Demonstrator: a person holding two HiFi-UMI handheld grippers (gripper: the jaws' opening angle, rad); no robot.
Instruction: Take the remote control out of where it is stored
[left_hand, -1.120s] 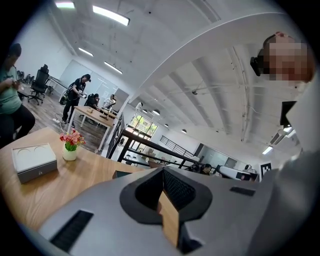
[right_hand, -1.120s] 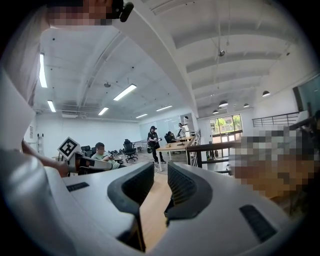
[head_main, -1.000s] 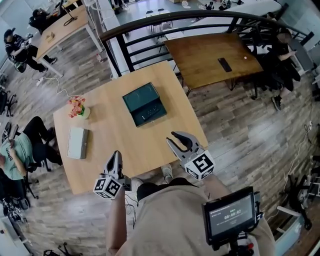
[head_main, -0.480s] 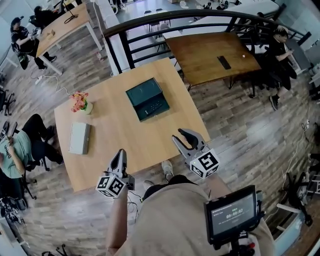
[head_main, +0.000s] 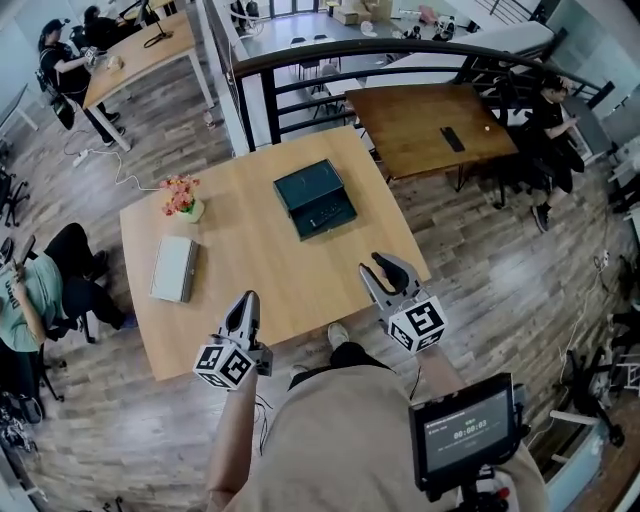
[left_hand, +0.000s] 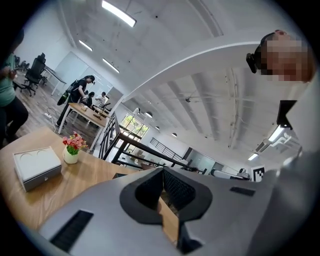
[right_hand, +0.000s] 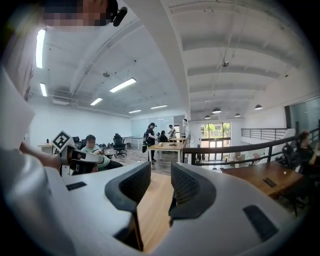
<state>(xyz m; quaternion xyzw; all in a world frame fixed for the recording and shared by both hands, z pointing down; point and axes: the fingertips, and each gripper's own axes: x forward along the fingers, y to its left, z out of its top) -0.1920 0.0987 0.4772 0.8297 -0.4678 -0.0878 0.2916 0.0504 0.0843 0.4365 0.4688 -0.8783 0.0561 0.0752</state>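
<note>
A dark green case (head_main: 315, 200) lies flat on the far half of the light wooden table (head_main: 250, 250). Its near half shows small pale marks, and I cannot make out a remote in it. My left gripper (head_main: 249, 298) hangs over the table's near edge, its jaws meeting at the tips (left_hand: 162, 172) with nothing between them. My right gripper (head_main: 378, 268) is at the table's near right corner. Its jaws (right_hand: 160, 172) have just been opening a little and stand slightly apart with nothing between them. Both grippers are well short of the case.
A grey flat box (head_main: 175, 268) and a small vase of flowers (head_main: 183, 195) sit on the table's left side. Behind a black railing (head_main: 300, 60) stands a brown table (head_main: 420, 125) with a dark remote-like bar (head_main: 452, 139). People sit at the left and the far right.
Both grippers have moved forward and slightly up toward the table's near edge, and the whole view has shifted with the person. The case has not moved on the table.
</note>
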